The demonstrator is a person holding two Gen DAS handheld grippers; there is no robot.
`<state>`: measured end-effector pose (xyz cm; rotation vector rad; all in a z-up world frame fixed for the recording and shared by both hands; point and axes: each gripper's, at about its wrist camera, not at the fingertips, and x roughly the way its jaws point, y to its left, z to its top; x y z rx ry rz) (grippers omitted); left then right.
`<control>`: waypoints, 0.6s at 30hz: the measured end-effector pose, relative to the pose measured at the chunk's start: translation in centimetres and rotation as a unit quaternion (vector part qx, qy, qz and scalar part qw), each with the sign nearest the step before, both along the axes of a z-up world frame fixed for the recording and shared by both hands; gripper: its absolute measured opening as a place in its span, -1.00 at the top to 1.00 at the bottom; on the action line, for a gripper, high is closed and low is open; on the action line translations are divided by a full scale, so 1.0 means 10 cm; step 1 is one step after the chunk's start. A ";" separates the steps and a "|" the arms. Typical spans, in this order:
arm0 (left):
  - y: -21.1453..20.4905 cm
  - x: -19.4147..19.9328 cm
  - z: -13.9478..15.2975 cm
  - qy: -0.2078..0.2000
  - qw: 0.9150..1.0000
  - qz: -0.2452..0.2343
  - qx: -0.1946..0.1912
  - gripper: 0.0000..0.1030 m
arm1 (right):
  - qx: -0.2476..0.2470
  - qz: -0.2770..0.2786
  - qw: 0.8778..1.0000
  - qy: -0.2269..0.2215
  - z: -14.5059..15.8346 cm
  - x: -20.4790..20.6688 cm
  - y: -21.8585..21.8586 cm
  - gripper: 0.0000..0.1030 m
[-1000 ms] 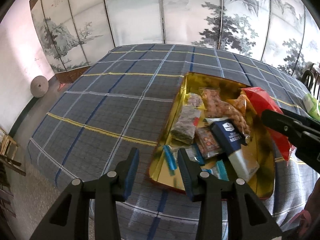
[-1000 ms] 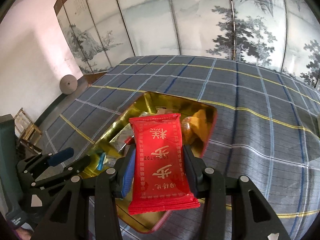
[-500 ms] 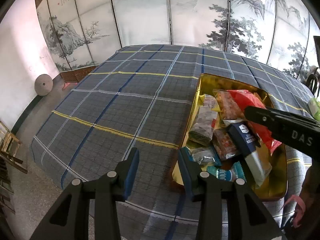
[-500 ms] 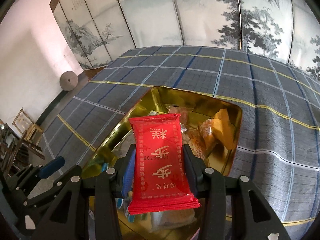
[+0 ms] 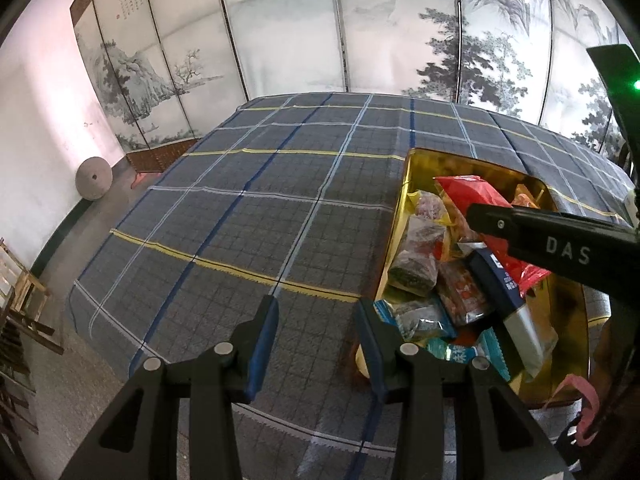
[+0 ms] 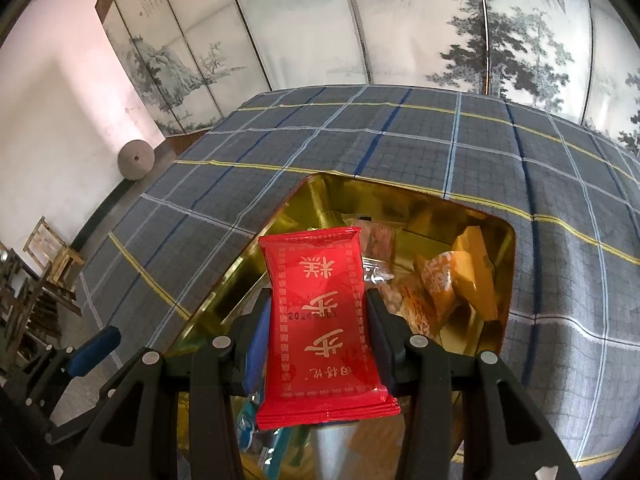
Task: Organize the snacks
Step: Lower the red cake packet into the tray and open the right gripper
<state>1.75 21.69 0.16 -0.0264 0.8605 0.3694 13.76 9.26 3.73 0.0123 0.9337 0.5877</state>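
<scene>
The right gripper (image 6: 318,322), pinching the red snack packet (image 6: 320,312), has advanced over the gold tin (image 6: 420,200); release comes next. The left gripper (image 5: 316,330) hangs spread, empty.

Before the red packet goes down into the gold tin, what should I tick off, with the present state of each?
1. Red packet held between the right gripper jaws: ok.
2. Packet above the gold tin: ok.
3. Free spot in the tin for it: cannot tell.
4. Left gripper empty, jaws apart: ok.
5. Left gripper clear of the tin: cannot tell, one finger overlaps its near corner.
</scene>
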 end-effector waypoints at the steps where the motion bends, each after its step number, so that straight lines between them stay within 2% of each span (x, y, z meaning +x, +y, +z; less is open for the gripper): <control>1: 0.00 0.00 0.00 -0.001 1.000 0.000 0.001 0.20 | -0.001 -0.001 1.000 0.000 -0.01 0.01 0.01 0.18; 18: -0.04 0.04 -0.02 -0.001 1.000 -0.006 0.014 0.19 | 0.016 -0.007 1.000 -0.001 -0.03 0.08 0.02 0.16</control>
